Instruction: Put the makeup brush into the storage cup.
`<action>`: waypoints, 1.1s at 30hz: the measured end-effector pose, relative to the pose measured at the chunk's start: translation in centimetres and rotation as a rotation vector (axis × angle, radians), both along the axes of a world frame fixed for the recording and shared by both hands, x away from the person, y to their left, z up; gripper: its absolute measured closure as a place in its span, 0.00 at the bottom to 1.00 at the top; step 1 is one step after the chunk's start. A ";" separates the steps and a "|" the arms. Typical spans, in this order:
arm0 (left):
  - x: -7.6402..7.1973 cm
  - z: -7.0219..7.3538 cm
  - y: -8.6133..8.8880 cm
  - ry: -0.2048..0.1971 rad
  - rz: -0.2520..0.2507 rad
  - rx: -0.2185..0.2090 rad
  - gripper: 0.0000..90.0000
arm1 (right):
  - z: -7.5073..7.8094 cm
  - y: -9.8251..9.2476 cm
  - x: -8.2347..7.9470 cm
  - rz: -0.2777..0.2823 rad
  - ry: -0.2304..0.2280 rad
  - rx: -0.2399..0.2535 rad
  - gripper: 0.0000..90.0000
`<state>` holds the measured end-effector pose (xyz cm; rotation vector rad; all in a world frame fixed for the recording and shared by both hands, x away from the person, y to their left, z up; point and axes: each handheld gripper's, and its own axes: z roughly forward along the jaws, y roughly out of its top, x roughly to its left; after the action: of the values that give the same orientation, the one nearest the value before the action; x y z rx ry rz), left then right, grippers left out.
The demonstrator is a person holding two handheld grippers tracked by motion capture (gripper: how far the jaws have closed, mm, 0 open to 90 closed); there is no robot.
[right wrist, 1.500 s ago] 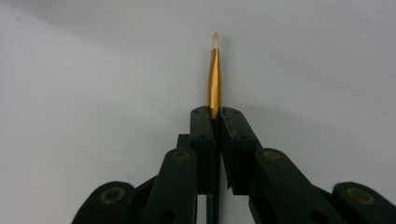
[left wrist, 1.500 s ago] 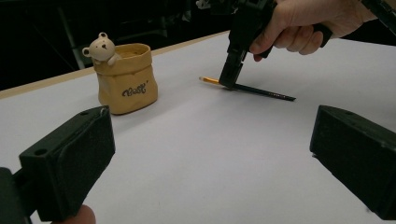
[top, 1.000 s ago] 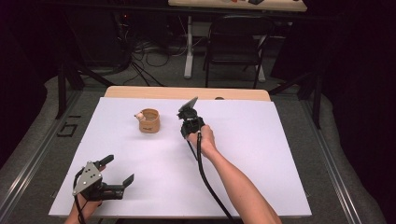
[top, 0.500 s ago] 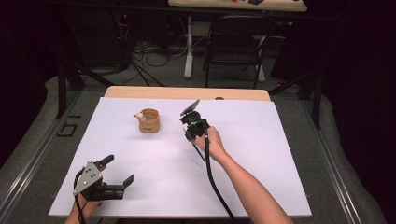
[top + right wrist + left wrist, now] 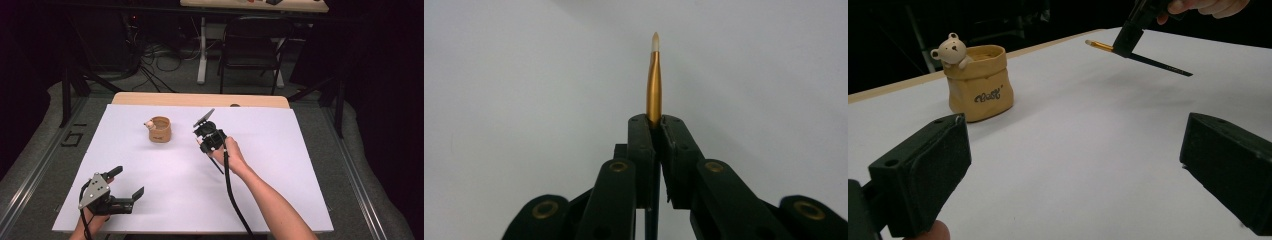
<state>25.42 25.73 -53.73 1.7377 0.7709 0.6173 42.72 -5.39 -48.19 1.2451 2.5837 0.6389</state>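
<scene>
Your right gripper is clamped tight on a thin paintbrush: the jaws meet around its gold ferrule, and the pale tip sticks out past them, over the white tabletop. In the left gripper view the brush hangs clear above the table, nearly level, with its dark handle trailing out the other side of the jaws. It sits to the right of the tan bear pot, near it but apart. Your left gripper rests low at the near left of the table, its jaws spread wide with nothing between them, pointing toward the bear pot.
</scene>
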 end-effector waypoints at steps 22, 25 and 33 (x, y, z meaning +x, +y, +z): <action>0.2 -0.1 -0.7 0.026 -0.043 0.023 0.00 | 1.2 -1.9 -2.4 0.049 -0.124 0.159 0.93; 0.3 -0.1 -0.8 0.029 -0.045 0.026 0.00 | 1.4 -2.2 -2.7 0.065 -0.140 0.166 0.93; 0.3 -0.2 -0.9 0.034 -0.044 0.032 0.00 | 1.7 -3.1 -3.7 0.078 -0.195 0.241 0.93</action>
<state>25.72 24.88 -53.90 1.7939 0.7474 0.5744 38.98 -8.46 -46.51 1.0867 2.4579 1.0586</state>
